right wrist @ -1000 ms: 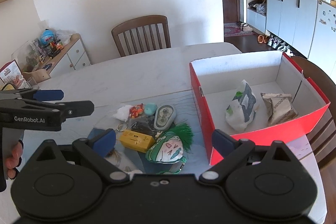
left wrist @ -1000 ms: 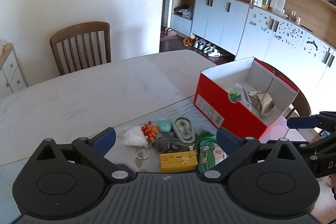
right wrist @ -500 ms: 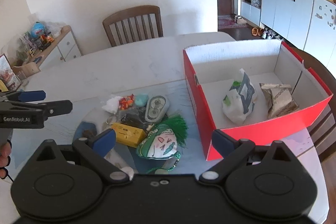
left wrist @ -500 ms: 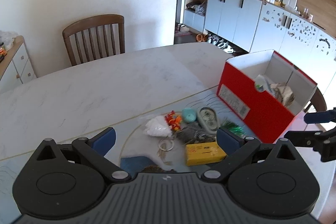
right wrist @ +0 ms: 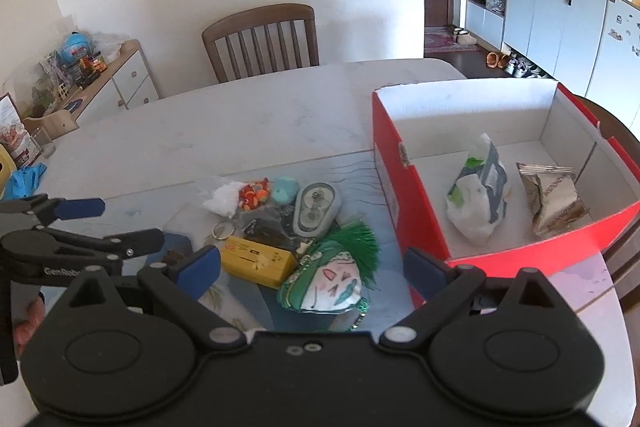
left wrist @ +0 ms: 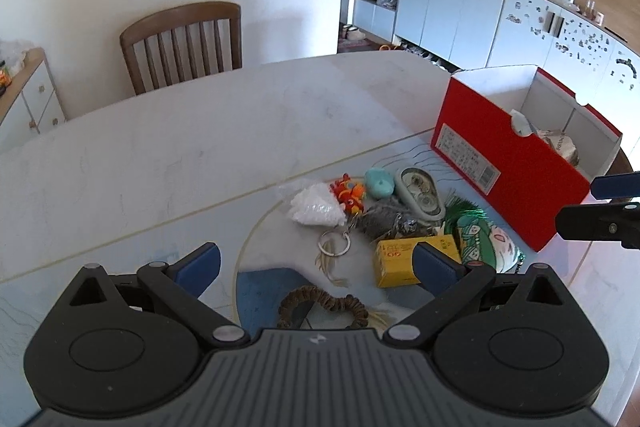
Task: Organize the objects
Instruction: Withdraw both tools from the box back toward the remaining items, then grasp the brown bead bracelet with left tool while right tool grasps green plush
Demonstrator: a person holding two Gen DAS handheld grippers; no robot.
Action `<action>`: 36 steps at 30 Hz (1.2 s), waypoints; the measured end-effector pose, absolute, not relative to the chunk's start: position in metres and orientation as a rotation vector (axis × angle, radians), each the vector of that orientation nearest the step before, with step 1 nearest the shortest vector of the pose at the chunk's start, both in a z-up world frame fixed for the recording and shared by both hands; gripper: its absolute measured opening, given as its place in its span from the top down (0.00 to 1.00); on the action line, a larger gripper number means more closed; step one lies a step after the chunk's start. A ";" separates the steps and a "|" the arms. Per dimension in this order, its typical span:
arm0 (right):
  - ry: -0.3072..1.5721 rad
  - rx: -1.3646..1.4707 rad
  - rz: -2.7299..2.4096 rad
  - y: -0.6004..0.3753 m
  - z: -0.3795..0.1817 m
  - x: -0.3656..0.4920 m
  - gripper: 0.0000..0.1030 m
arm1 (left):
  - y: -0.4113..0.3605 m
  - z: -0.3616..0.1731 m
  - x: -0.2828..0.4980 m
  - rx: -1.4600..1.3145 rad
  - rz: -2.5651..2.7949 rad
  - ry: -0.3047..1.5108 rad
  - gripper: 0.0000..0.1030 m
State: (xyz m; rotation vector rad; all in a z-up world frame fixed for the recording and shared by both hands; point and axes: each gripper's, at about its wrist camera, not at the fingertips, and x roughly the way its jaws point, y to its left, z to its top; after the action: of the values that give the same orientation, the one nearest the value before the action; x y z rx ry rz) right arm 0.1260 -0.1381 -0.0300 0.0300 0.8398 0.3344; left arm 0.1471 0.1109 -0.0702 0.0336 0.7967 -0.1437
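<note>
A pile of small items lies on the table: a white bag point(left wrist: 318, 205), an orange charm point(left wrist: 348, 193), a teal piece point(left wrist: 379, 183), a grey oval device point(left wrist: 420, 193), a yellow box point(left wrist: 396, 261) and a green-haired doll point(right wrist: 332, 275). A brown scrunchie point(left wrist: 322, 303) lies nearest my left gripper point(left wrist: 316, 263), which hovers open just before the pile. My right gripper point(right wrist: 312, 267) is open above the doll and yellow box point(right wrist: 256, 259). To the right, the red box point(right wrist: 412, 187) holds a white-green packet point(right wrist: 480, 199) and a silver-brown packet point(right wrist: 554, 203).
A wooden chair point(right wrist: 262, 41) stands at the table's far side. A low cabinet with toys point(right wrist: 92, 75) is at the left wall, and white cupboards point(left wrist: 452, 11) line the right. My right gripper's tips point(left wrist: 580, 205) show at the left view's right edge.
My left gripper has drawn back and to the left, so the pile and red box sit farther off and the scrunchie has come into view. My right gripper has barely shifted.
</note>
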 end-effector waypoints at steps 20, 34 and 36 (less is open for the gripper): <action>0.959 0.001 0.314 -0.124 -0.102 0.167 0.08 | 0.117 -0.133 0.155 0.057 -0.142 0.872 0.01; 1.009 0.009 0.296 -0.118 -0.119 0.173 0.23 | 0.110 -0.147 0.148 0.068 -0.191 0.900 0.27; 1.015 0.010 0.291 -0.118 -0.120 0.173 0.30 | 0.106 -0.146 0.146 0.089 -0.194 0.894 0.36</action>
State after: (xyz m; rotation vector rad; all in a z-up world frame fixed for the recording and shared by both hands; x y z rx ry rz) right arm 0.1731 -0.1179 -0.1203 0.0096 1.0150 0.2909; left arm 0.1463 0.1064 -0.1461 0.0894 0.8943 -0.1943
